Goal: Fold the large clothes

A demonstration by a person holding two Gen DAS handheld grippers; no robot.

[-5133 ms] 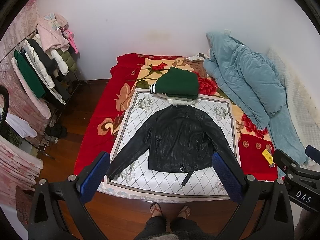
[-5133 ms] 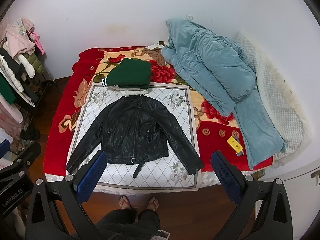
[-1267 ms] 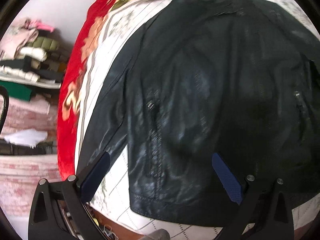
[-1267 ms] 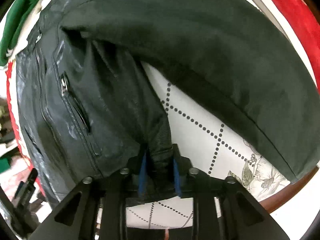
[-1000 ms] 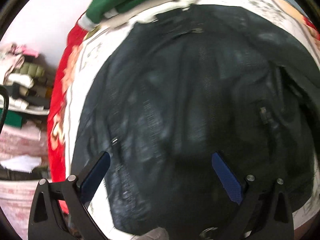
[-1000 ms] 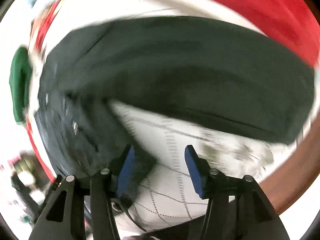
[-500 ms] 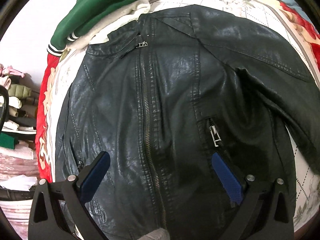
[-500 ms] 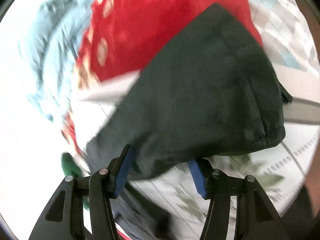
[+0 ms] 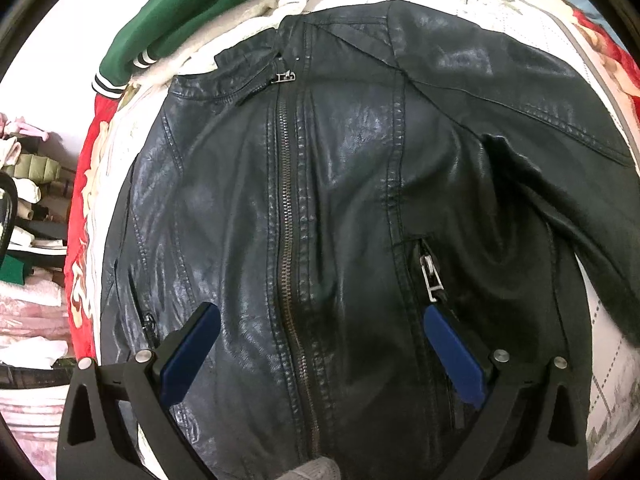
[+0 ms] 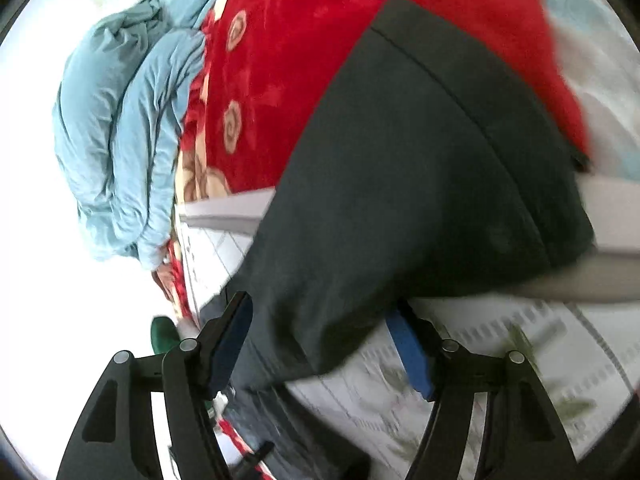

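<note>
Black leather jacket flat on the patterned sheet, zip closed, front up; both grippers spread above it.

From my left wrist view, the left gripper hovers over the jacket's lower front with jaws wide apart and holding nothing; the hem and left sleeve are cut off by the frame edge. A folded green garment lies just beyond the collar. My right wrist view is blurred: the right gripper has its jaws apart astride the dark sleeve, and I cannot tell whether the pads touch it. Red blanket and blue quilt lie beyond; the cuff end is indistinct.
</note>
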